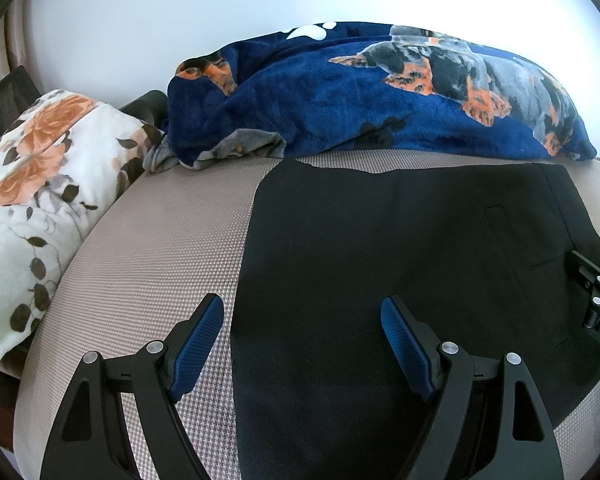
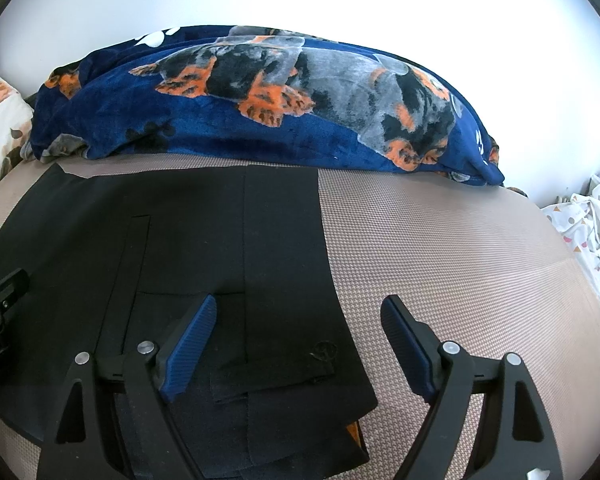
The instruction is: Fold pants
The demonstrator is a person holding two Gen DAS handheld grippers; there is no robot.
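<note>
The black pants [image 1: 400, 248] lie flat and partly folded on the beige bed [image 1: 160, 240], soft, light and limp, best taken at an edge, with the left gripper [image 1: 302, 320] and right gripper [image 2: 298, 320] both spread, holding nothing.

Black pants [image 1: 400, 248] lie flat on the beige surface [image 1: 160, 240], seemingly folded, beneath the wide-apart left tool [image 1: 302, 312].

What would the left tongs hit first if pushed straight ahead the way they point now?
Probably the black pants: the open left tongs tilt down over their left edge, one finger above the beige surface. Depth is unclear.
</note>
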